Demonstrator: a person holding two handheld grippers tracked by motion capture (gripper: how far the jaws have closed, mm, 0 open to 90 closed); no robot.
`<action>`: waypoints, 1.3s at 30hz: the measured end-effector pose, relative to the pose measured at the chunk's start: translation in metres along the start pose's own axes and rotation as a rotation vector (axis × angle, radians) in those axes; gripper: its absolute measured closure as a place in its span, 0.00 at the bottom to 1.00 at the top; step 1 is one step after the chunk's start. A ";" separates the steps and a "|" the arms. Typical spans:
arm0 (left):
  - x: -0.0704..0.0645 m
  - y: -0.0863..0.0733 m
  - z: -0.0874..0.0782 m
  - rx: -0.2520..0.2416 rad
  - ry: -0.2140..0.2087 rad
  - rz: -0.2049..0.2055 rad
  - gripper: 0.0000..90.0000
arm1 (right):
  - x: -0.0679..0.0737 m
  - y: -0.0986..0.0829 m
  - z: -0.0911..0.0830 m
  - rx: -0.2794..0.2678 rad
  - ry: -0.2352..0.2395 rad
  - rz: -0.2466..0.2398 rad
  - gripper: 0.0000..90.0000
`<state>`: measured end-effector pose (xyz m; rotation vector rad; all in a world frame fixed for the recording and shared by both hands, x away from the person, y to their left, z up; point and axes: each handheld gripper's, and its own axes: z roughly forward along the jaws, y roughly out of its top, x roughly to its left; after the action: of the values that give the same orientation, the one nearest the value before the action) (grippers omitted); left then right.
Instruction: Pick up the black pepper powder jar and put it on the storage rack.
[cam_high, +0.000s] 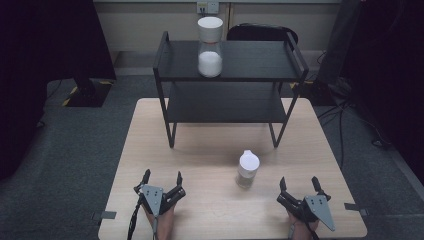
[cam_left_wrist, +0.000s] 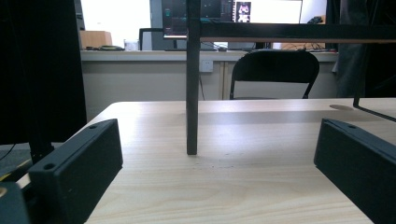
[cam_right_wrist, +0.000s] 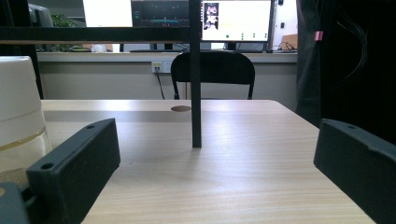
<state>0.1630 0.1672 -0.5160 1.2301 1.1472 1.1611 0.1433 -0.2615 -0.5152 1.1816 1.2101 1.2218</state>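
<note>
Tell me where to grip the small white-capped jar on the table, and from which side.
Grip the small jar around its body below the white cap, from the near right with the right gripper, probably. It stands upright, the cap has a spout, and that open gripper is closest.

The high view is looking dim, with very dark corners, and light from above is shining softly on the table (cam_high: 150, 150). The shelf (cam_high: 230, 75) is casting a faint shadow. In both gripper views, bright screens (cam_right_wrist: 236, 18) are glowing white, and nearby jaws are looking blurry.

Left gripper (cam_high: 162, 178) and right gripper (cam_high: 300, 183) — jaws spread, holding nothing.
</note>
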 end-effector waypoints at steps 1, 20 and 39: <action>0.000 0.000 0.000 0.000 0.000 0.000 0.01 | -0.002 0.001 0.001 0.007 0.011 0.001 0.00; -0.001 0.000 0.000 -0.001 0.003 -0.001 0.00 | 0.051 0.029 0.025 -0.053 0.227 -0.024 0.00; -0.001 0.000 0.000 -0.001 0.006 0.000 0.00 | 0.080 0.017 0.049 0.022 0.271 -0.012 0.23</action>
<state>0.1628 0.1661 -0.5161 1.2264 1.1517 1.1659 0.1909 -0.1804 -0.4980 1.0464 1.4303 1.3951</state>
